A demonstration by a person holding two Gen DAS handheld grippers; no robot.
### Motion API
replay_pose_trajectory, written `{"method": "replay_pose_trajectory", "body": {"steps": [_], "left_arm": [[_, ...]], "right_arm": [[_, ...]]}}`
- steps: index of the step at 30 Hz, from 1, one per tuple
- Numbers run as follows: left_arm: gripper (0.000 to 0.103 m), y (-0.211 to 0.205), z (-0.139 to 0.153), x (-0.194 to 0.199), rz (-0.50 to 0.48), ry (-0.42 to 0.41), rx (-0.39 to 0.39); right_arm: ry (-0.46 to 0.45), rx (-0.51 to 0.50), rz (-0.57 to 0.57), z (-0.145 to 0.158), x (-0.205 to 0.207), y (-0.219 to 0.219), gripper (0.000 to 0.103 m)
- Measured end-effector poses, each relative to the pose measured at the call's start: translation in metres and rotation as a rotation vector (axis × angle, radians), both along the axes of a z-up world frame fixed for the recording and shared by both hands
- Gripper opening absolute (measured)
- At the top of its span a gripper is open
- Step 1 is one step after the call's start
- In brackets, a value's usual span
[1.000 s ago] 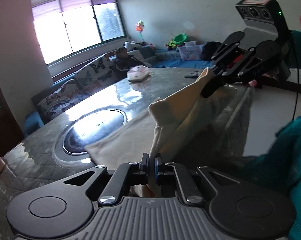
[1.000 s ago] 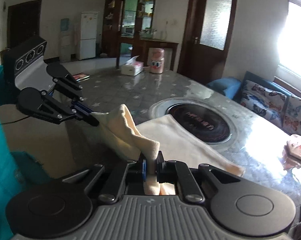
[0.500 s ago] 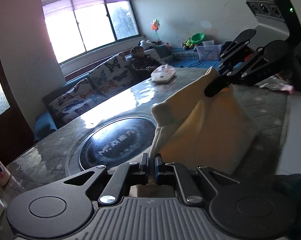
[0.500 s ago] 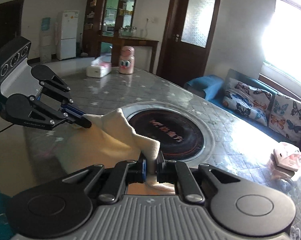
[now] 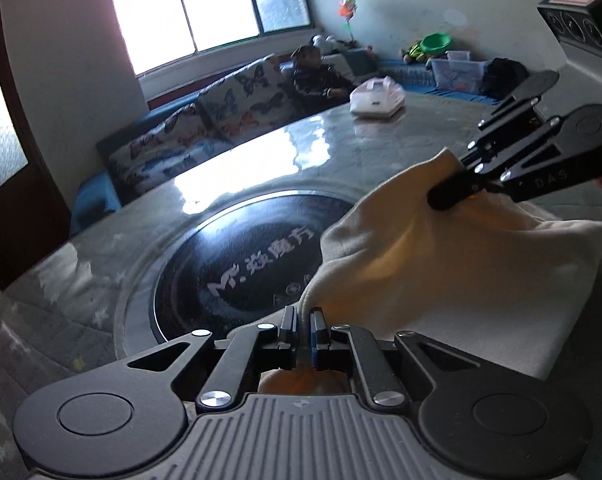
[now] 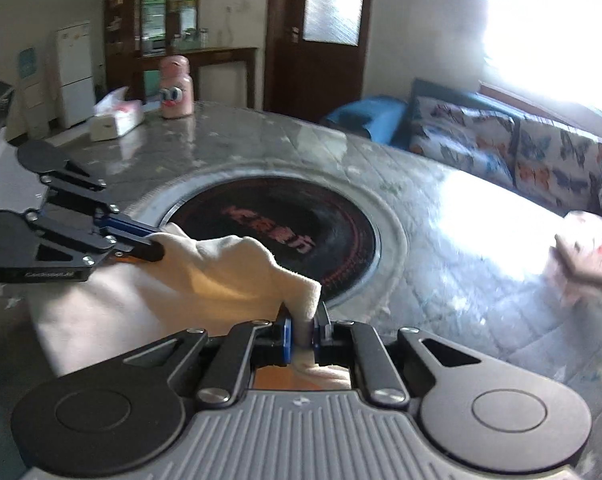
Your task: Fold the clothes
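A cream cloth (image 5: 453, 264) lies on the grey marble table (image 5: 261, 168), its near edge lifted and stretched between both grippers. My left gripper (image 5: 303, 322) is shut on one corner of it. My right gripper (image 6: 303, 322) is shut on the other corner; it also shows in the left wrist view (image 5: 445, 196) at the right. In the right wrist view the cloth (image 6: 205, 280) spans to the left gripper (image 6: 153, 250) at the left. The lifted edge hangs just above the black round hotplate (image 6: 277, 236), over the part of the cloth lying flat.
A white tissue box (image 6: 117, 118) and a pink jar (image 6: 175, 88) stand at the table's far end. A pink-white packet (image 5: 375, 98) lies at the other end. A butterfly-print sofa (image 5: 205, 120) runs along the far side.
Both grippers have carried the cloth's lifted edge forward and down over the table toward the hotplate, doubling the cloth over itself. Both stay shut on their corners.
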State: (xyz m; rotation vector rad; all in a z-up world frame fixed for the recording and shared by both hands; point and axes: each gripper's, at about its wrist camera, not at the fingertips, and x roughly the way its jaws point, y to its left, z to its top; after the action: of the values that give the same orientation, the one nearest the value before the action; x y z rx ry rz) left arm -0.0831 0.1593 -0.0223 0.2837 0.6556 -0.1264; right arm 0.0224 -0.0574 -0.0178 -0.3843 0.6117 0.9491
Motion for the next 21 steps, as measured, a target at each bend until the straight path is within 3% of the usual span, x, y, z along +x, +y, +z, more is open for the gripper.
{"method": "replay_pose_trajectory", "body": {"steps": [6, 13, 17, 21], "left_arm": [[0.011, 0.005, -0.006, 0.010, 0.050, 0.004, -0.020], [0.016, 0.011, -0.010, 0.025, 0.116, 0.017, -0.065], [0.016, 0.015, -0.008, 0.028, 0.147, 0.020, -0.106], [0.017, 0.015, -0.004, 0.028, 0.160, 0.011, -0.123]], "right_arm": [[0.055, 0.027, -0.085, -0.023, 0.014, 0.001, 0.015], [0.090, 0.068, -0.155, -0.027, 0.025, -0.006, 0.028], [0.147, 0.115, -0.200, -0.026, 0.032, -0.014, 0.028], [0.101, 0.129, -0.233, -0.018, 0.032, -0.020, 0.028]]}}
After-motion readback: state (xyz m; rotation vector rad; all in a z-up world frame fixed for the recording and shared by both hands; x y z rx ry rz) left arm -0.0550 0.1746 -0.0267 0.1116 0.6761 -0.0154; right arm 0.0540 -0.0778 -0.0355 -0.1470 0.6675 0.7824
